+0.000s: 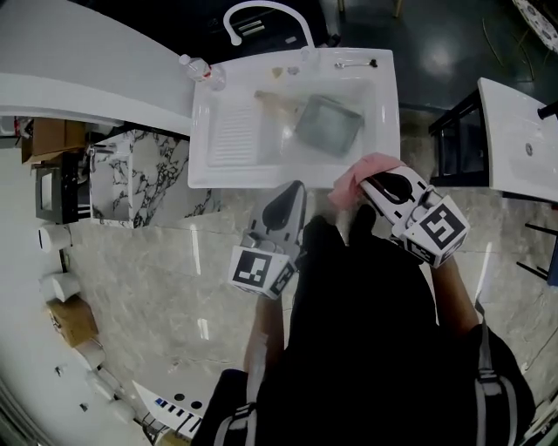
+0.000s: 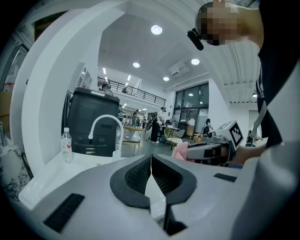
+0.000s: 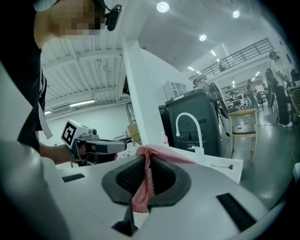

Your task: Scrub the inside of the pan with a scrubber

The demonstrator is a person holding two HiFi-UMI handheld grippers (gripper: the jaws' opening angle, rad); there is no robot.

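Note:
A grey square pan [image 1: 327, 125] lies in the basin of the white sink [image 1: 209, 148]. Both grippers hang in front of the sink's near edge, outside the basin. My right gripper [image 1: 364, 185] is shut on a pink mesh scrubber [image 1: 359, 168], which bunches out past its tips; in the right gripper view the scrubber [image 3: 143, 187] is pinched between the black pads. My left gripper [image 1: 292, 190] is shut with nothing in it, and its pads [image 2: 140, 176] meet along a thin line. The pan is hidden from both gripper views.
A curved white faucet [image 1: 261, 13] stands behind the sink, with a water bottle [image 1: 202, 71] at its back left corner. A wooden-handled utensil [image 1: 279, 103] lies in the basin beside the pan. A marble-patterned cabinet [image 1: 148, 174] stands left, a black stand [image 1: 458, 139] right.

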